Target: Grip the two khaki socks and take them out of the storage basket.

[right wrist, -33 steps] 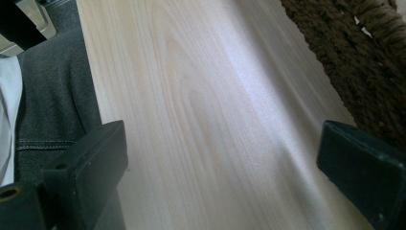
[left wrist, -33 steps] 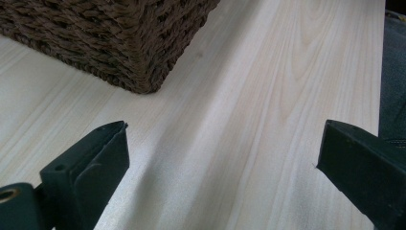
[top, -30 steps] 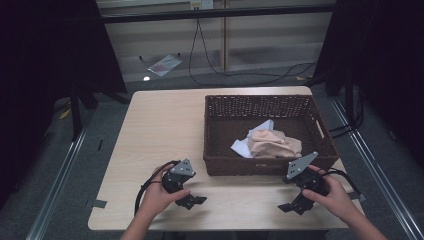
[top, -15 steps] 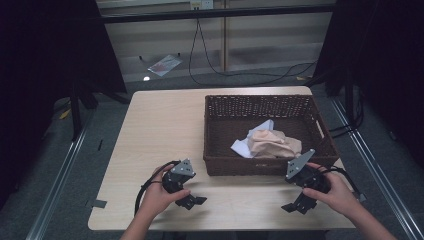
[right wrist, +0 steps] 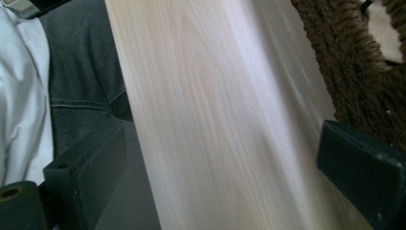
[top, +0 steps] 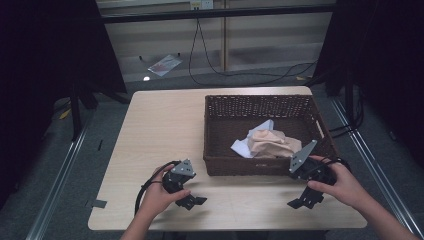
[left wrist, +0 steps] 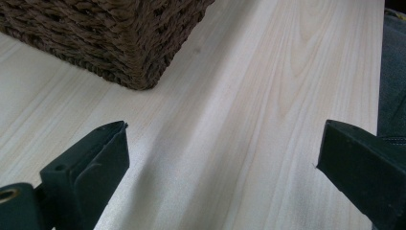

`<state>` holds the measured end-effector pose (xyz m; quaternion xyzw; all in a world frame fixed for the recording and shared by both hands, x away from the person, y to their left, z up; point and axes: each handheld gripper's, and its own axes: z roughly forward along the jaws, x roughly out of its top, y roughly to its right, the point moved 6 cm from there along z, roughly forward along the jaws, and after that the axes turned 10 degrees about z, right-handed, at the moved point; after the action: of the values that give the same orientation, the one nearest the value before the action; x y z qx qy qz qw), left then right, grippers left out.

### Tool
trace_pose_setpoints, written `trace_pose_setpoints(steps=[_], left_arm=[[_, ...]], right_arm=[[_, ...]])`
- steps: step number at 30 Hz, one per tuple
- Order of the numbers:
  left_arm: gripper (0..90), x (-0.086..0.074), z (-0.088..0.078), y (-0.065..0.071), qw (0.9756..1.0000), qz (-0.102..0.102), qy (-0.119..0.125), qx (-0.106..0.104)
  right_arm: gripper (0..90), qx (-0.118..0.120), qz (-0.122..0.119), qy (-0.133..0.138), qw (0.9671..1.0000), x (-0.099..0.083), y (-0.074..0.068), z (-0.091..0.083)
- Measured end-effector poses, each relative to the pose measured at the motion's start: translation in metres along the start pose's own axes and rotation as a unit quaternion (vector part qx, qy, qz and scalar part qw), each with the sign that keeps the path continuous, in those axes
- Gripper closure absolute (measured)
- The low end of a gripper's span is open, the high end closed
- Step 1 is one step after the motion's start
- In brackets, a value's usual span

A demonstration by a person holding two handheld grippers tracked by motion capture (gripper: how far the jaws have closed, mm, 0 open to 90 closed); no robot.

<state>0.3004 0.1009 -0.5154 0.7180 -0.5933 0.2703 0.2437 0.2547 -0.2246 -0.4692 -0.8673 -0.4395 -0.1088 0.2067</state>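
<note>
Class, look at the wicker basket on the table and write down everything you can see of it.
The basket is rectangular, woven of dark brown wicker, with upright walls and an open top. It stands flat on the right half of the pale wooden table, its near wall close to both grippers but touching neither. Inside lie crumpled cloths: a peach one over a pale bluish-white one. The left gripper view shows one lower corner's coarse twisted weave resting on the tabletop.

The wicker basket (left wrist: pixel 100 38) is cut off by the top edge of the left gripper view; its near wall hides the lower part of the cloths (top: pixel 270 142) in the high view.
</note>
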Motion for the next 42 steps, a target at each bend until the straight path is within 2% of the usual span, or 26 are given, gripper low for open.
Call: trace_pose_setpoints(steps=[7,20,21,24,33,36,38,40,42], left_arm=[[3.4,0.000,0.000,0.000,1.0000,0.000,-0.001,-0.001],[3.4,0.000,0.001,0.000,1.0000,0.002,-0.001,-0.001],[3.4,0.000,0.001,0.001,1.0000,-0.005,0.003,0.000],[3.4,0.000,0.001,0.000,1.0000,0.002,-0.002,-0.001],[3.4,0.000,0.001,0.000,1.0000,-0.003,0.002,0.002],[3.2,-0.001,0.000,0.000,1.0000,-0.001,0.000,0.000],[3.2,-0.001,-0.003,-0.001,0.9999,0.009,-0.013,-0.001],[3.1,-0.001,-0.001,-0.002,0.9999,0.011,-0.002,0.001],[3.1,-0.001,-0.001,-0.002,1.0000,0.003,0.003,0.005]], right_arm=[[3.9,0.008,0.000,-0.002,1.0000,0.005,0.000,-0.014],[4.0,0.018,0.003,0.018,0.9997,0.023,0.003,-0.042],[3.9,0.015,0.004,0.021,0.9997,0.027,0.006,-0.046],[4.1,0.012,0.007,0.020,0.9997,0.031,0.009,-0.050],[3.8,0.005,0.020,0.044,0.9988,0.052,0.024,-0.063],[3.8,0.001,0.026,0.045,0.9987,0.058,0.030,-0.064],[3.8,-0.001,0.033,0.048,0.9983,0.061,0.034,-0.064],[3.8,-0.008,0.036,0.046,0.9983,0.063,0.041,-0.063],[3.6,-0.011,0.047,0.048,0.9976,0.066,0.047,-0.062]])
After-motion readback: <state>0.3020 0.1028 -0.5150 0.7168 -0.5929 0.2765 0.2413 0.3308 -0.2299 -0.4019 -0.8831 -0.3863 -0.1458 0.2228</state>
